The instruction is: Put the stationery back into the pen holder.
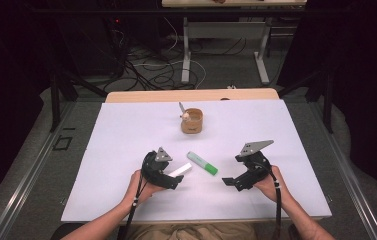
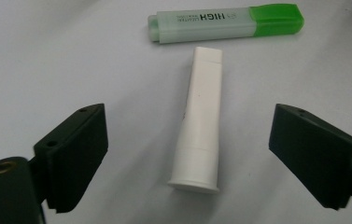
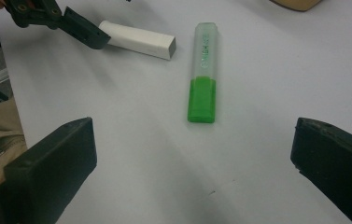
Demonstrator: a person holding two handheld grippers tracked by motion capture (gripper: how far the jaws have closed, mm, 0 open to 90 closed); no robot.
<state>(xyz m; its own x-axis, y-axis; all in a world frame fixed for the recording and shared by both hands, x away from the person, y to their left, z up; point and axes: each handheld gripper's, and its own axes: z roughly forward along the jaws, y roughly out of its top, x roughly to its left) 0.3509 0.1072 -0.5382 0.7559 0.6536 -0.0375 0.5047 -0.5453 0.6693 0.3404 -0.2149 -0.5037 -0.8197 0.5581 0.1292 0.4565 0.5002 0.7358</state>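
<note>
A white tube-shaped cap or marker point(image 1: 181, 170) point(image 2: 199, 126) lies flat on the white sheet between the jaws of my left gripper point(image 1: 175, 179) point(image 2: 190, 119). The jaws stand apart on either side of it and their pads do not touch it. Just beyond it lies a highlighter point(image 1: 202, 163) point(image 2: 225, 22) point(image 3: 203, 70) with a pale body and a green cap. My right gripper point(image 1: 231, 183) point(image 3: 193, 140) rests low at the right, open and with nothing between its fingers, pointing towards the highlighter's green end.
A brown cup point(image 1: 192, 121) with a pen standing in it sits at the back middle of the white sheet point(image 1: 126, 140). Beyond the table are a metal frame, cables and a second table's legs. The person's forearms enter from the front edge.
</note>
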